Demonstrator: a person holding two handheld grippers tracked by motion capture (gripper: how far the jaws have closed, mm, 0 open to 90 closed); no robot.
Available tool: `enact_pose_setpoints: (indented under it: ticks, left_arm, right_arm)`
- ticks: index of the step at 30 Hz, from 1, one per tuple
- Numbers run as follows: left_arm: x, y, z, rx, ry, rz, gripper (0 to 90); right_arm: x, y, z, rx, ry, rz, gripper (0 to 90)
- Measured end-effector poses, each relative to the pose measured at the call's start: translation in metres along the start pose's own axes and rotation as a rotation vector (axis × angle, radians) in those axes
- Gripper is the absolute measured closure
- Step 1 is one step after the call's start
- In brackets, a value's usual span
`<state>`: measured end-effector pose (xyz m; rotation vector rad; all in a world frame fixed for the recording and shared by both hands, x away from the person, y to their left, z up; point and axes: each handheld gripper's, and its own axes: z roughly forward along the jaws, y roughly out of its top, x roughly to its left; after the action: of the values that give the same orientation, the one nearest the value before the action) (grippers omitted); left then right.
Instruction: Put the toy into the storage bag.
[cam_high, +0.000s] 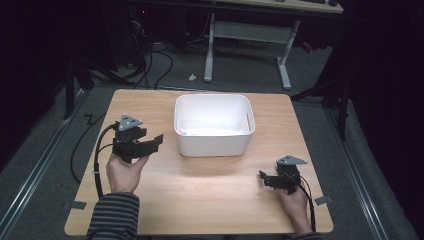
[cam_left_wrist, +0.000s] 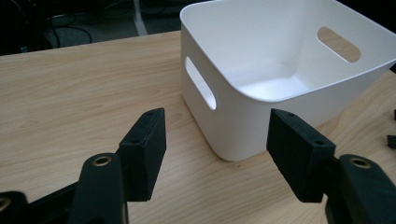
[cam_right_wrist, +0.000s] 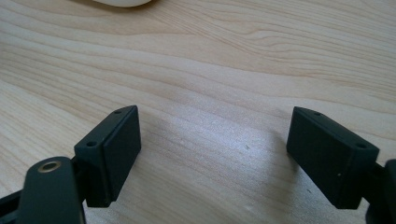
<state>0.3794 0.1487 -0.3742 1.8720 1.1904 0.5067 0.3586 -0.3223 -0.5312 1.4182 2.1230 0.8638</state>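
Observation:
A white plastic bin (cam_high: 212, 145) with slot handles stands at the middle of the wooden table (cam_high: 210, 190). My left gripper (cam_high: 159, 140) is held just left of the bin, jaws wide open and empty; in the left gripper view the bin (cam_left_wrist: 243, 126) sits close ahead, its corner between the jaws' line. Something small and pale lies on the bin's floor, too washed out to name. My right gripper (cam_high: 264, 179) rests low near the table's front right, open, with bare wood between its jaws (cam_right_wrist: 215, 154).
A grey desk frame (cam_high: 247, 45) and cables stand on the floor behind the table. The table's front edge runs close under both hands. Bare wood stretches between the two grippers in front of the bin.

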Motion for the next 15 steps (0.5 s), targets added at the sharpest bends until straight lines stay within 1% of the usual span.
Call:
enact_pose_setpoints:
  ticks: [3, 7, 13, 15]
  left_arm:
    - [-0.001, -0.005, 0.001, 0.002, 0.005, 0.009, 37.7]
    - [0.003, -0.011, 0.002, 0.009, 0.003, -0.007, 37.0]
    - [0.003, -0.019, 0.003, 0.024, 0.011, -0.001, 36.2]
    - [0.004, -0.023, 0.004, 0.025, 0.007, -0.015, 36.0]
  right_arm:
    - [0.0, 0.0, 0.0, 0.0, 0.0, 0.0, 17.8]
    - [0.0, 0.0, 0.0, 0.0, 0.0, 0.0, 17.8]
    - [0.0, 0.0, 0.0, 0.0, 0.001, 0.0, 17.8]
    - [0.0, 0.0, 0.0, 0.0, 0.0, 0.0, 17.8]
